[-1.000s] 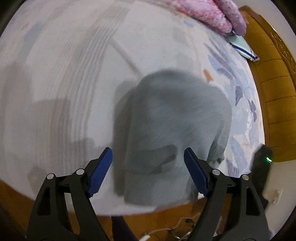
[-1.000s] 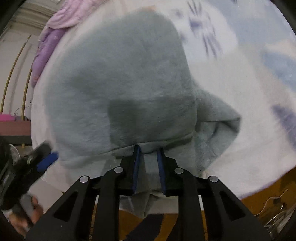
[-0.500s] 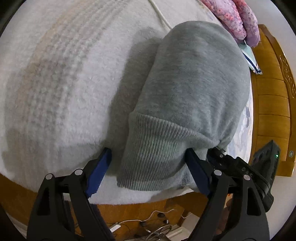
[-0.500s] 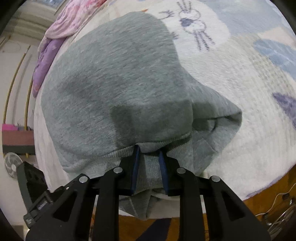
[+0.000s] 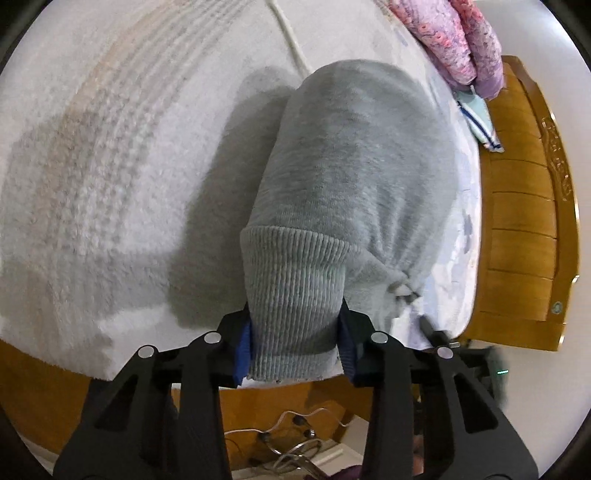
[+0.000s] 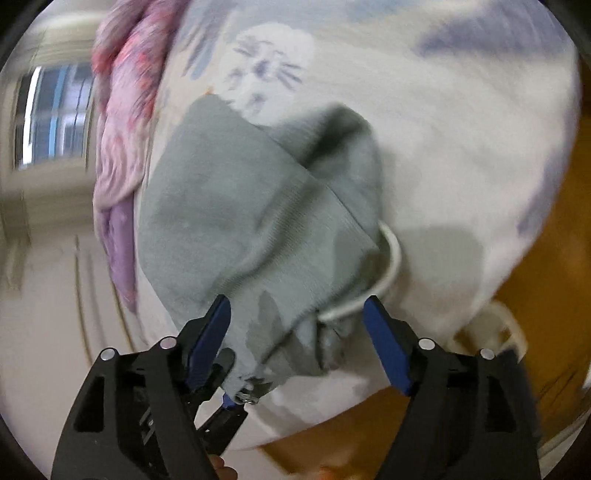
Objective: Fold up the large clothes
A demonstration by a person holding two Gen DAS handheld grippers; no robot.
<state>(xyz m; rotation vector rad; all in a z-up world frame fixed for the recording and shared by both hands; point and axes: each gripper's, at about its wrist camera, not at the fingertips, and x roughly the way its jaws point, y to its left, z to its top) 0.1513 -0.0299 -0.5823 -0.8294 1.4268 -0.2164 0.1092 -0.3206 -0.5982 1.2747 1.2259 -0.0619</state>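
One bed (image 5: 92,184) filled both views, covered by a white fleece blanket with a cat print (image 6: 266,74) on the right-hand side. One wooden headboard (image 5: 524,221) ran along its far edge. One pink and purple quilt (image 5: 454,33) lay bunched at the head end, partly cut off by the frame. One grey sweatshirt (image 5: 354,166) lay folded near the bed's front edge. The left gripper (image 5: 295,345) was clenched on its ribbed hem, both blue pads pressed against the cloth. The right gripper (image 6: 295,328) stood spread wide, grasping nothing, with the sweatshirt's bunched edge between its fingers. One white cord (image 6: 391,266) curved beside that edge. The right wrist view was blurred, so fine detail was hard to make out.
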